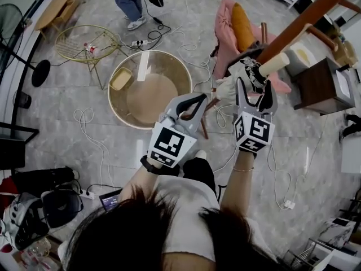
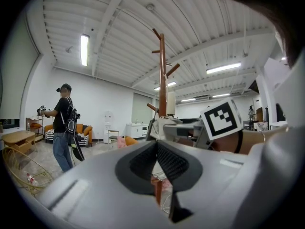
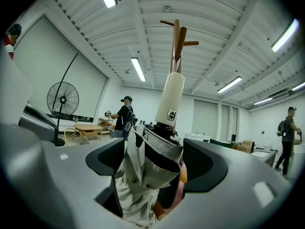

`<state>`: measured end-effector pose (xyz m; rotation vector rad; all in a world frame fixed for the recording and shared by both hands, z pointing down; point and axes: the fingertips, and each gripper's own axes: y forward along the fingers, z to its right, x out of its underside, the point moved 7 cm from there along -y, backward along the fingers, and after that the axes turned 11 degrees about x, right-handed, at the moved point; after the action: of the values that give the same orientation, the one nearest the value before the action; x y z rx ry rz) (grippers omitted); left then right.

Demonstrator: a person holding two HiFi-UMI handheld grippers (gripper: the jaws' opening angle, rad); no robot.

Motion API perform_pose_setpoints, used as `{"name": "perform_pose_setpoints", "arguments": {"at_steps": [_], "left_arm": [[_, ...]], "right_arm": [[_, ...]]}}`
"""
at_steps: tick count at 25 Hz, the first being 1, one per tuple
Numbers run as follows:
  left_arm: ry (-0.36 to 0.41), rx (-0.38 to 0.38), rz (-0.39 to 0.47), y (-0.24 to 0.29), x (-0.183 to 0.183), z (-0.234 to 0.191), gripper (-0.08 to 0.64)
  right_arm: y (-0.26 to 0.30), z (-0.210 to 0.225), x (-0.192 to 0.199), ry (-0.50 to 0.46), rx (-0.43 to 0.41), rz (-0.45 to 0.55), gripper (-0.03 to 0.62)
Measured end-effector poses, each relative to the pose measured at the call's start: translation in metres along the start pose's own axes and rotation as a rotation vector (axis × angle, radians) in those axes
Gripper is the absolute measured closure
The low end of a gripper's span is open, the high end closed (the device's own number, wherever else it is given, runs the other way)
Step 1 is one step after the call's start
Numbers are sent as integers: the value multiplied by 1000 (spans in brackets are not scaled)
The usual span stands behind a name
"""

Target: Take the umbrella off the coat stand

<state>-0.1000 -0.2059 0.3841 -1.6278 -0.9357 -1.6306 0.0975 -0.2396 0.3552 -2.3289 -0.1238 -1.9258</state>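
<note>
The folded umbrella (image 1: 248, 72), grey-white and black cloth with a cream handle (image 1: 274, 64), hangs against the brown coat stand pole (image 1: 304, 18). My right gripper (image 1: 254, 86) is at the umbrella, one finger on each side of the cloth. In the right gripper view the bunched umbrella cloth (image 3: 143, 175) fills the gap between the wide-open jaws of that gripper (image 3: 157, 163), with a gap at the right pad. The handle (image 3: 171, 97) rises toward the stand's pegs (image 3: 176, 37). My left gripper (image 1: 198, 99) is beside it to the left, shut and empty (image 2: 157, 149).
A pink chair with an orange cushion (image 1: 234, 24) stands behind the stand. A round wooden table (image 1: 149, 89) is ahead on the left, and a gold wire table (image 1: 87, 43) is further back. There is a dark cabinet (image 1: 321, 86) on the right. Cables (image 1: 84, 117) trail on the floor. A person (image 1: 130, 1) stands far off.
</note>
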Motion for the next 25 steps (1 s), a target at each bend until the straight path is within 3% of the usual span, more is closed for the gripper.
{"name": "perform_pose_setpoints", "arguments": {"at_steps": [25], "left_arm": [[-18,-15,-8,-1,5,-9,502]], "right_arm": [[34,-10,7,3,23,-14,238]]}}
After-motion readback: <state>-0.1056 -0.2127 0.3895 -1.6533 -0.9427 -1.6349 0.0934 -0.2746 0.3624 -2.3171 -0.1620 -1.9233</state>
